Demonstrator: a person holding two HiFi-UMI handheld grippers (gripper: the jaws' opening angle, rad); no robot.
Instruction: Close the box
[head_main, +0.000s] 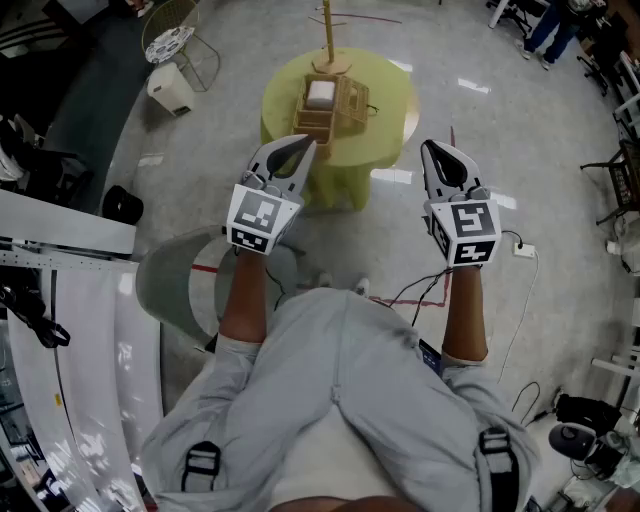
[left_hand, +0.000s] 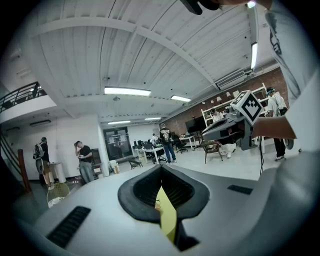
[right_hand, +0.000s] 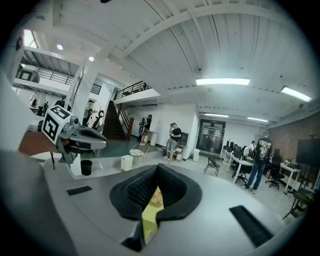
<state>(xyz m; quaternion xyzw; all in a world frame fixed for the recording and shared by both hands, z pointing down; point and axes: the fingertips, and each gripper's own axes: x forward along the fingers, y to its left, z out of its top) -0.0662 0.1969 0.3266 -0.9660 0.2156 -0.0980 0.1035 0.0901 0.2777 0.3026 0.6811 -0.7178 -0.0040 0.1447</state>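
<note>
The wooden box (head_main: 328, 106) stands on a round table with a yellow-green cloth (head_main: 385, 140), its lid up and something white inside. Both grippers are held in the air short of the table, apart from the box. My left gripper (head_main: 301, 146) points at the table's near left edge, its jaws together and nothing in them. My right gripper (head_main: 431, 152) hangs to the right of the table, also shut and empty. In the left gripper view the left gripper (left_hand: 161, 171) shows only a thin slit with yellow cloth (left_hand: 168, 216) behind; the right gripper view's right gripper (right_hand: 157, 171) looks the same.
A wooden pole (head_main: 327, 28) rises behind the box. A wire chair (head_main: 172, 38) and white bin (head_main: 170, 88) stand far left, with a black bin (head_main: 122, 205) nearer. Cables and a power strip (head_main: 523, 250) lie on the floor at right. Several people stand across the room.
</note>
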